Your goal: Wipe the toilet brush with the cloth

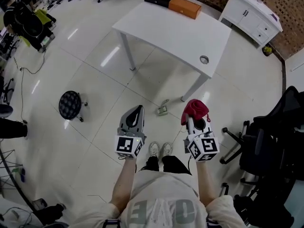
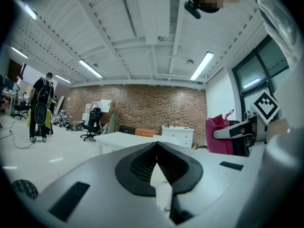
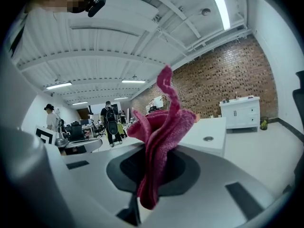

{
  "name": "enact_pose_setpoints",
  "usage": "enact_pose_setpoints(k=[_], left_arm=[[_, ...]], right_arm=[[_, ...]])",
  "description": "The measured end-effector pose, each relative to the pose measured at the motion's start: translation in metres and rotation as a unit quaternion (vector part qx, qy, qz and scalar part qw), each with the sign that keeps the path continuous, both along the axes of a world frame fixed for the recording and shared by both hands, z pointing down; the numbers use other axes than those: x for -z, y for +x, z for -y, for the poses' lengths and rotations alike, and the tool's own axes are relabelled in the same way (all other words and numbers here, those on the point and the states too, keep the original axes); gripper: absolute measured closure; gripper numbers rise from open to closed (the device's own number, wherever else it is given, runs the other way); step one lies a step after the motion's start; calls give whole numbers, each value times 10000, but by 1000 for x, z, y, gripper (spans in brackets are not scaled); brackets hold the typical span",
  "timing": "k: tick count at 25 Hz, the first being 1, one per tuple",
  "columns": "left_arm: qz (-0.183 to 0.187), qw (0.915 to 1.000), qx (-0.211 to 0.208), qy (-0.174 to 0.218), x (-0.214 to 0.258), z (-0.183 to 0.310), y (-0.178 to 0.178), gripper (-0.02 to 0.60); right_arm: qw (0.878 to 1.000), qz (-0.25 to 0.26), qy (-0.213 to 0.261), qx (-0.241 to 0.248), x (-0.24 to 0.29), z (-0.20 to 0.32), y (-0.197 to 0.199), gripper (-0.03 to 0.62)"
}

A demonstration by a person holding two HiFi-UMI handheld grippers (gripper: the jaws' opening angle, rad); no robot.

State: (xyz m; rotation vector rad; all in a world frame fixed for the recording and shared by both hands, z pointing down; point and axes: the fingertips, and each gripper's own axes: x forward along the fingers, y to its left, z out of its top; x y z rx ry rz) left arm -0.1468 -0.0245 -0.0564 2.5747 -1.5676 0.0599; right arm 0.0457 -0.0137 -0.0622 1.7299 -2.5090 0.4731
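In the right gripper, cloth risk: red cloth (image 3: 159, 141) is pinched by one fold only, with most of it bunched loose above the jaws; it could slip out or flop over once it rubs on something
Brush risk: no toilet brush is clearly in view; the small pale object (image 1: 163, 109) on the floor by the table leg may be it, too small to tell; wiping can't start until it is found and steadied
Left gripper risk: left gripper (image 1: 136, 110) has jaws pressed together on nothing, so nothing holds a brush; a one-sided wipe would likely just push it around
Reach risk: that object sits low on glossy tiles while both grippers are held up near level in front of the body; on the way down the loose cloth may drag on the floor
Cloth look: magenta-red, fuzzy, crumpled, one corner sticking up, a tail hanging below the pads
Cloth place: at the tip of the right gripper (image 1: 194, 119), above the floor, just ahead and right of the shoes (image 1: 160, 149)
Right gripper: clamped on the cloth
Around: white table (image 1: 180, 34) ahead, black stool (image 1: 70, 105) to the left, black office chair (image 1: 266, 146) to the right
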Motion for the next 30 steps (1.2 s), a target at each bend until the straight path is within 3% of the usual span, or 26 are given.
enact_pose_setpoints(k=[4,9,13,18,21,26,30], left_arm=[[91,9999,-4,-113,-29,22,12,577],[35,9999,26,-127,-120,44,26,577],[97,9998,-144,-119,-278,74,37,577],[272,9985,-462,67,-515,114,44,577],[237,9982,-511,225,-620,133,45,577],[147,9973,-664,269,-695,140,50,577],[57,9926,-1203,136,-737,131,75,577]], right_arm=[[9999,87,-69,24,-26,25,13,563],[9995,10,-270,142,-131,43,30,562],[9997,178,-125,127,-276,71,44,563],[9990,126,205,375,-512,112,49,562],[9987,124,263,411,-626,130,55,562],[9982,328,131,494,-715,134,50,562],[9958,268,231,842,-756,149,44,562]])
